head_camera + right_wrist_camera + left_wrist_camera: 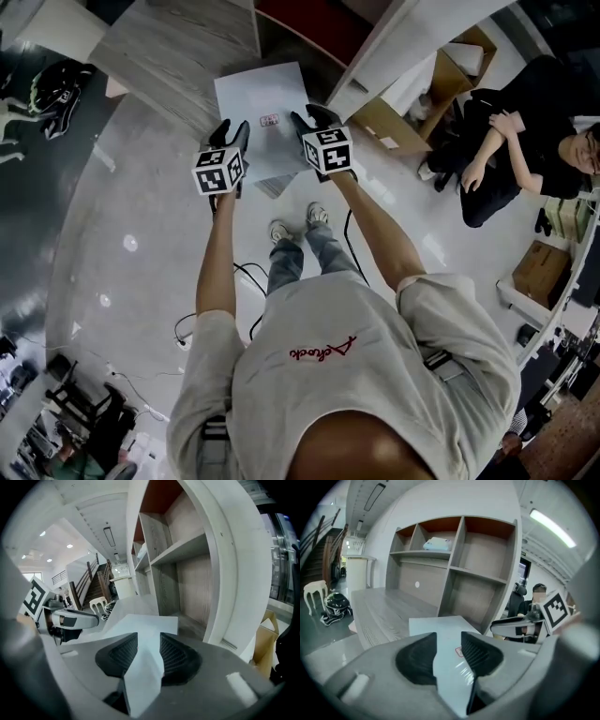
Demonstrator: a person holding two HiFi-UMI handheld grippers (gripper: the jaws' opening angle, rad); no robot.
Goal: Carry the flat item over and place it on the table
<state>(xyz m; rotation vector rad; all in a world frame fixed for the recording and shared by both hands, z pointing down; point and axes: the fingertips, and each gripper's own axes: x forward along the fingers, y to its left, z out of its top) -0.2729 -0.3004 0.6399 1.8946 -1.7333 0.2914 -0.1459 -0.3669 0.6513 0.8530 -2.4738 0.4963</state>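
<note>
while the person's arms reach forward over the pale floor (122,216), the left gripper (231,129) and the right gripper (307,120) each hold a near corner of the flat item (261,98), a white sheet-like packet with a small red label (269,120). in the left gripper view the dark ribbed pads (480,653) stand narrow and press on the item's edge, which runs up between them. the right gripper view shows the same, with its pads (176,658) clamped on the white edge. the item spans the gap between the two grippers, resting on no surface, at the near edge of the grey wood-grain table (164,52). beyond the table rises an open shelf unit (459,559). off to the right are cardboard boxes (398,122) and a seated person (525,141).
</note>
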